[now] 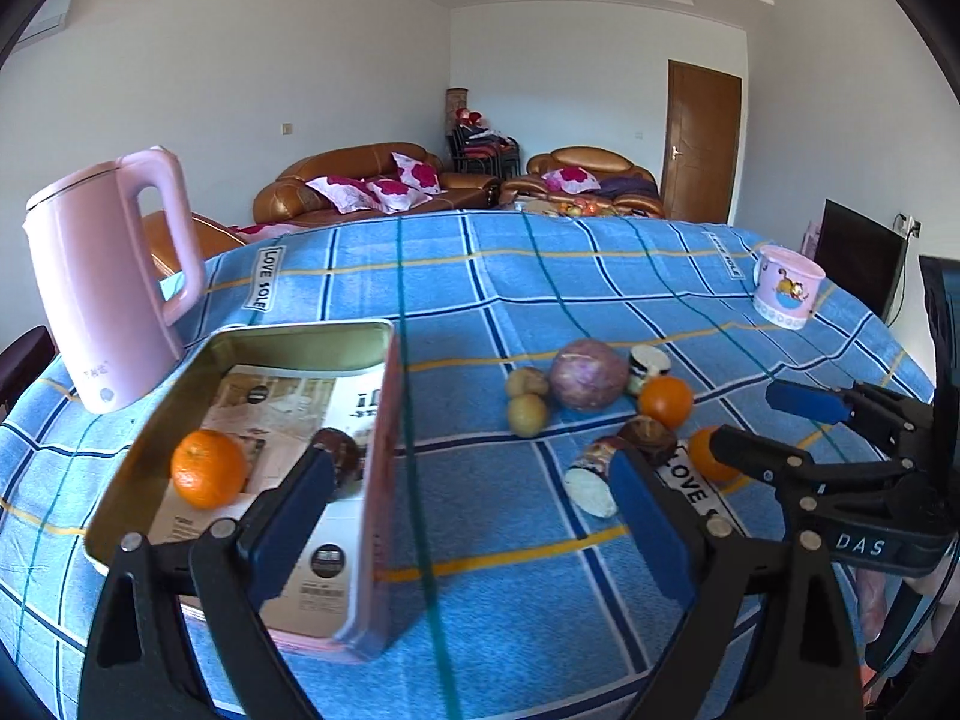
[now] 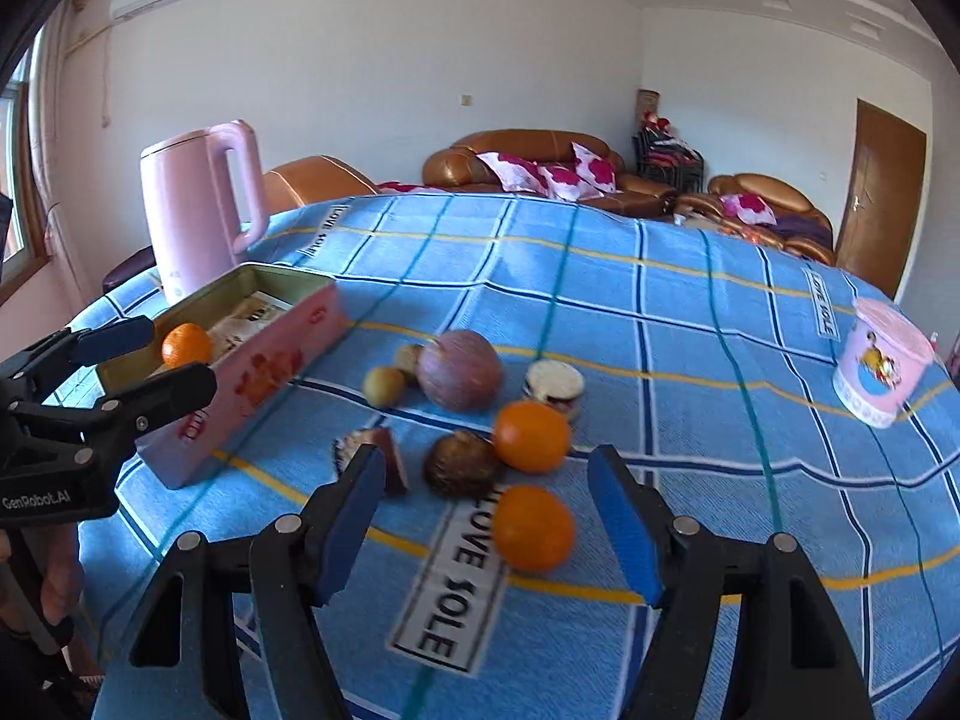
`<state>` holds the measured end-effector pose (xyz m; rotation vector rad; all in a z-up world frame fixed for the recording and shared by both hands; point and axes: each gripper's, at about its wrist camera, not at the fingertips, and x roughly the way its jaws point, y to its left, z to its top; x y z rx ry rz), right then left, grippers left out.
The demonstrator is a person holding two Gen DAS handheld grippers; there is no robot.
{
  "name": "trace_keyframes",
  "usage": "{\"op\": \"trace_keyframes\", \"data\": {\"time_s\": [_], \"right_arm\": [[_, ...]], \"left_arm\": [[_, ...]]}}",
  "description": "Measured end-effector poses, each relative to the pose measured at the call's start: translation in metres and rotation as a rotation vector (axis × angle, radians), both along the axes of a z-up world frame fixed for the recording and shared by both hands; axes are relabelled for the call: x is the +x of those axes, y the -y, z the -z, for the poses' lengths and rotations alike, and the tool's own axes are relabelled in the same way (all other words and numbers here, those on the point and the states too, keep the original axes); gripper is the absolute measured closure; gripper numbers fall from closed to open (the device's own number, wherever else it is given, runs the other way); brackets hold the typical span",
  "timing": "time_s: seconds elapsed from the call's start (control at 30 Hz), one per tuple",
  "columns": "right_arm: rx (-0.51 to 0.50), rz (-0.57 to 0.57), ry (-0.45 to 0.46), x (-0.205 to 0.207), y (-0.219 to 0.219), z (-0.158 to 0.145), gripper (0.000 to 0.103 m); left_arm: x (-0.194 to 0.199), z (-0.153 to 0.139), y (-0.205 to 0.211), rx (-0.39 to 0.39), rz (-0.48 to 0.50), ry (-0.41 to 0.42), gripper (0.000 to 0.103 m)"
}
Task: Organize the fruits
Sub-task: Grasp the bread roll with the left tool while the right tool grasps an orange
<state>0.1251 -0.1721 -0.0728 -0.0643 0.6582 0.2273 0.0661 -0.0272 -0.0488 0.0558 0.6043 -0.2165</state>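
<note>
A pink tin box stands open on the blue checked cloth, with an orange and a dark brown fruit inside. My left gripper is open above the box's right wall and holds nothing; it also shows in the right wrist view. My right gripper is open, with a loose orange between its fingers on the cloth. It shows at the right in the left wrist view. A second orange and a brown fruit lie just beyond.
A purple round fruit, two small yellow-green fruits, and cut purple-skinned pieces lie mid-table. A pink kettle stands behind the box. A pink cup stands far right.
</note>
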Motion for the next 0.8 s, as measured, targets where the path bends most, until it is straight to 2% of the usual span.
{"op": "trace_keyframes", "data": {"time_s": [0.1, 0.3, 0.43, 0.57, 0.63, 0.73, 0.77, 0.8], "right_arm": [[0.045, -0.005, -0.044, 0.006, 0.012, 0.004, 0.032], [0.054, -0.032, -0.111, 0.011, 0.011, 0.016, 0.032], [0.074, -0.018, -0.149, 0.016, 0.015, 0.021, 0.045], [0.113, -0.026, -0.208, 0.024, 0.020, 0.028, 0.050], [0.121, -0.041, -0.223, 0.025, 0.019, 0.030, 0.058], [0.102, -0.048, -0.224, 0.024, 0.015, 0.031, 0.064], [0.100, -0.052, -0.222, 0.023, 0.014, 0.031, 0.067], [0.100, -0.055, -0.219, 0.022, 0.014, 0.031, 0.067]], "left_arm": [[0.005, 0.005, 0.015, 0.015, 0.019, -0.015, 0.008], [0.017, 0.012, 0.034, 0.035, 0.065, -0.068, 0.009], [0.031, 0.021, 0.040, 0.019, 0.107, -0.141, 0.013], [0.040, 0.032, 0.048, 0.019, 0.137, -0.209, 0.027], [0.042, 0.034, 0.052, 0.021, 0.154, -0.225, 0.031], [0.044, 0.036, 0.052, -0.009, 0.174, -0.248, 0.052], [0.045, 0.036, 0.051, -0.021, 0.178, -0.256, 0.063], [0.046, 0.037, 0.049, -0.034, 0.177, -0.258, 0.065]]}}
